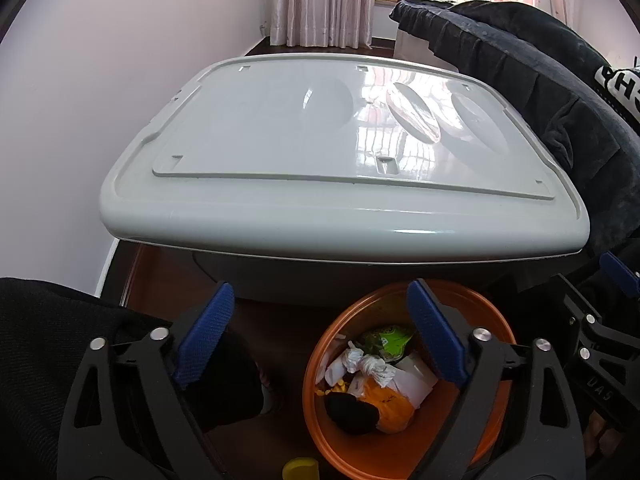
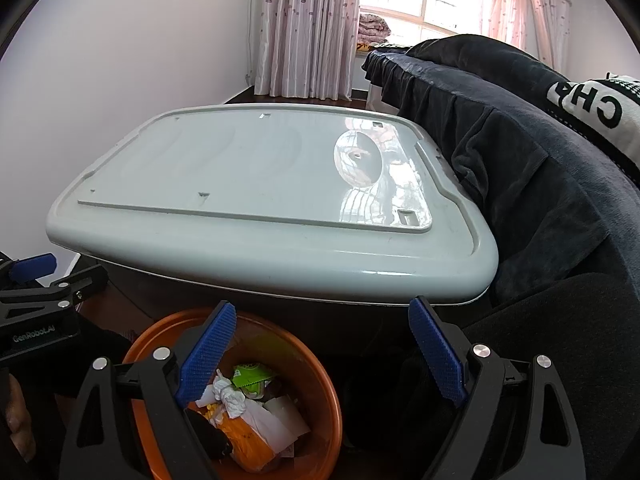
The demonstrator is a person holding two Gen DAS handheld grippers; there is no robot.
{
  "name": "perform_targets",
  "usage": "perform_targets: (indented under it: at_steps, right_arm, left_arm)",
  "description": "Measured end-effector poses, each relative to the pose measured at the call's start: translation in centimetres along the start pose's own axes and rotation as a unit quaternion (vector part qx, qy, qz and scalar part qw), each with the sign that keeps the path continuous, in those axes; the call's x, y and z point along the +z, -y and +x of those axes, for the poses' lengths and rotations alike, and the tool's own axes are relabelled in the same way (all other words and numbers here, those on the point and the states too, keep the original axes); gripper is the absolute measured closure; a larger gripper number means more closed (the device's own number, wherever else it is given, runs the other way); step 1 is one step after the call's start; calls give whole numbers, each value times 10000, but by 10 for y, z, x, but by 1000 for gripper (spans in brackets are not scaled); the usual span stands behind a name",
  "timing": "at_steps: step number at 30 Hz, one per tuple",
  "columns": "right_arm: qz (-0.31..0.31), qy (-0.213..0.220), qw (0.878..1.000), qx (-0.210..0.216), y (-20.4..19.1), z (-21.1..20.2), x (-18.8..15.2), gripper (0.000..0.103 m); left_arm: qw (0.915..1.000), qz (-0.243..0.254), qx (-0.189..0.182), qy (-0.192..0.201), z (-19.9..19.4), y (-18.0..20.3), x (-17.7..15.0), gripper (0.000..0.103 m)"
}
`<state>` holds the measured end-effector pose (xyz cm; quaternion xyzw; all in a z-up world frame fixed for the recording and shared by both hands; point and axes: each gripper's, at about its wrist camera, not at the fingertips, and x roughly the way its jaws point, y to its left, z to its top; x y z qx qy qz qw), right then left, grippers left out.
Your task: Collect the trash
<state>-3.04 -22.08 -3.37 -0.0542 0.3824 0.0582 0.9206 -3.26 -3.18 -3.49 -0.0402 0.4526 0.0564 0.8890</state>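
The pale grey tabletop (image 1: pixel 328 152) is overhanging at twelve o'clock, a dark sofa (image 2: pixel 520 168) is crowding two o'clock, and the left gripper (image 1: pixel 320 336) and right gripper (image 2: pixel 324 352) are hovering wide apart and empty over the orange bin (image 1: pixel 332 432) of trash (image 2: pixel 256 412), perhaps wrappers.

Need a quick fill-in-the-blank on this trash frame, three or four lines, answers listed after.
1. The trash bin on the floor is ____ in colour.
2. Both the left gripper and the right gripper are open and hold ____.
3. The crumpled tissue lies ____ the bin.
4. The grey table stands beside a dark blue ____.

Missing words: orange; nothing; inside; blanket
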Motion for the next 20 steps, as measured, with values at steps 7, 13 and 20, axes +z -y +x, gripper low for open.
perform_targets:
  at_steps: [7,13,20]
  right_arm:
    - [-3,-21,10000,-7,0,1,-1,16]
    - [27,-37,10000,-4,1,1,-1,14]
    - [17,-31,10000,-13,1,1,0,8]
  left_arm:
    - [9999,-94,-91,19,1,-4,-2,12]
    - [10000,-39,-27,16,-1,-1,-2,12]
    - [10000,-65,-3,1,-1,-2,-2,12]
